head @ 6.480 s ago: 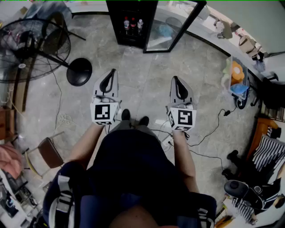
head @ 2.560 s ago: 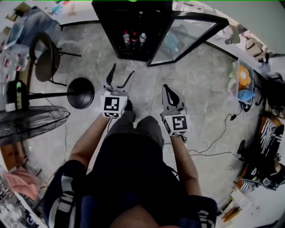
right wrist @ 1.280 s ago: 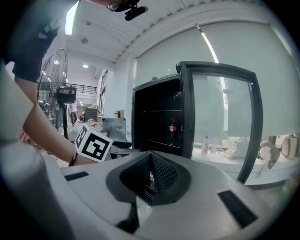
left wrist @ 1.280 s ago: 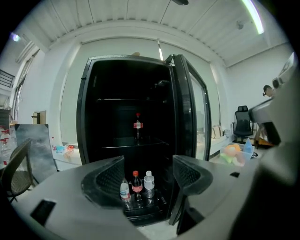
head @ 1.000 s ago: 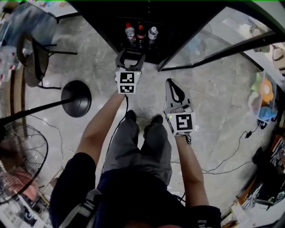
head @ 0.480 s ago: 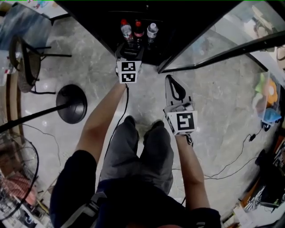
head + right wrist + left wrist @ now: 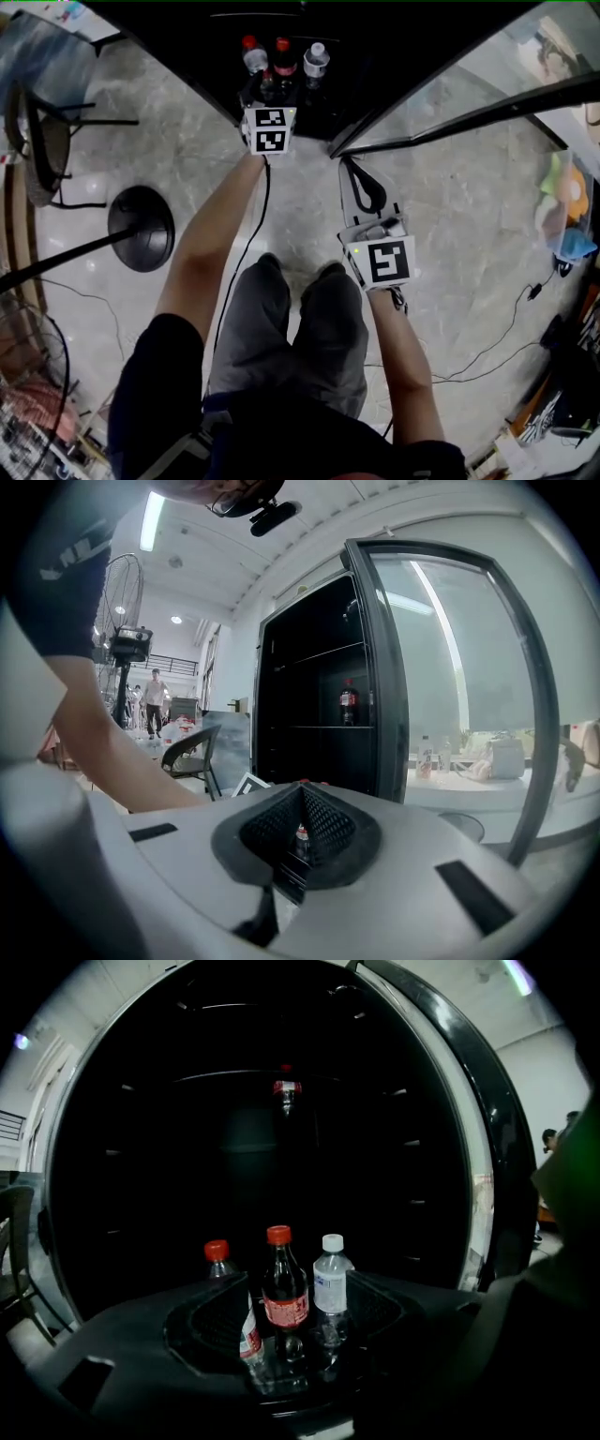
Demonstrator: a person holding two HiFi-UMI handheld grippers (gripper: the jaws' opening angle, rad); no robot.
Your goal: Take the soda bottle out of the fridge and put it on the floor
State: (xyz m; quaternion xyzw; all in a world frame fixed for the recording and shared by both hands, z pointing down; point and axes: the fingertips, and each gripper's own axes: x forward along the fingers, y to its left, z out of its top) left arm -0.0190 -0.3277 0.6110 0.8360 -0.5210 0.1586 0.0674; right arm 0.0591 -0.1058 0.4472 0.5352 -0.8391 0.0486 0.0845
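My left gripper (image 7: pixel 268 94) sits released inside the fridge (image 7: pixel 225 1147), the middle soda bottle (image 7: pixel 284 1293) between its jaws. My right gripper (image 7: pixel 352 169) hangs nearer, over the floor (image 7: pixel 450 187), clenched empty.

Grey marble-tile floor (image 7: pixel 450 187). Black chair (image 7: pixel 42 141) at left, round black stand base (image 7: pixel 141 228) near it. Cable (image 7: pixel 497 342) trails at right. Ceiling strip light (image 7: pixel 150 519) lit.

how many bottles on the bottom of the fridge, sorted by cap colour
red cap: 2, the dark soda bottle and the paler bottle to its left
white cap: 1, the clear water bottle
total: 3
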